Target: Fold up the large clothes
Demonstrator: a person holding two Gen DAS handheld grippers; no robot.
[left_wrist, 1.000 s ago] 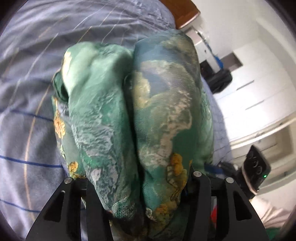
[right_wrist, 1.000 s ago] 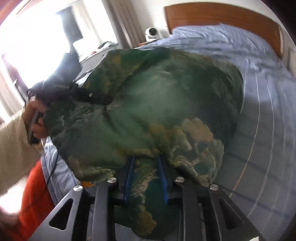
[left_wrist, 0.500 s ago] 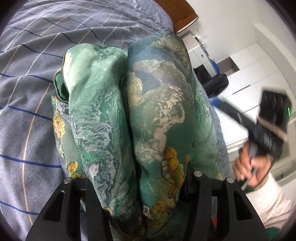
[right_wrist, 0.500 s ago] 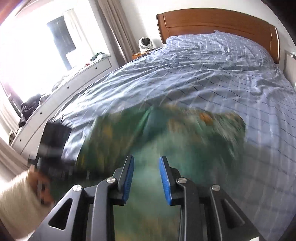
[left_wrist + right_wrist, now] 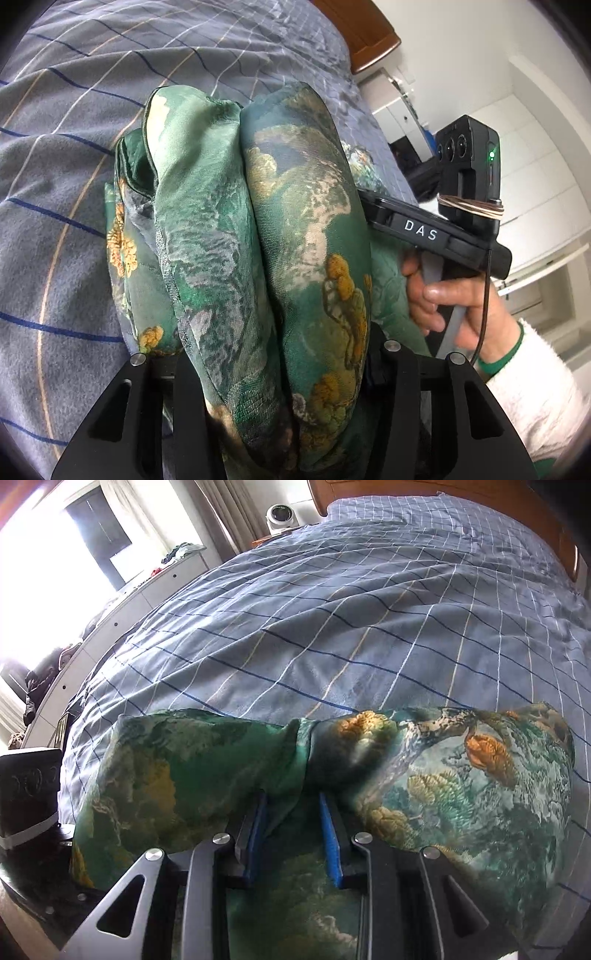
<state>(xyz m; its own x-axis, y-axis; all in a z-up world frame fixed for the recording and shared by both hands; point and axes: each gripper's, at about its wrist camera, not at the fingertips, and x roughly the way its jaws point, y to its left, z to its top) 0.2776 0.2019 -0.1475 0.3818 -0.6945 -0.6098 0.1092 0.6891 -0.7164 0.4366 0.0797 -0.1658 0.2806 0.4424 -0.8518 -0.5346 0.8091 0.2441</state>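
The right gripper (image 5: 291, 834) just let go and dropped low, blue pads apart over the glossy green printed garment (image 5: 258, 236). Left gripper (image 5: 280, 406) stays clamped on its bunched folds (fold probably laid on the checked blue bedspread (image 5: 369, 627) now)

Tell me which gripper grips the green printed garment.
The left gripper: the green printed satin garment is bunched between its jaws. The right gripper has its jaws apart over it.

garment (image 5: 236, 229): green printed cloth, satiny sheen, fine weave | bedcover (image 5: 332, 627): soft matt brushed cloth, checked | headboard (image 5: 517, 502): smooth polished wood | left gripper (image 5: 280, 424): matt black plastic, bright metal screws | right gripper (image 5: 293, 834): blue rubbery pads
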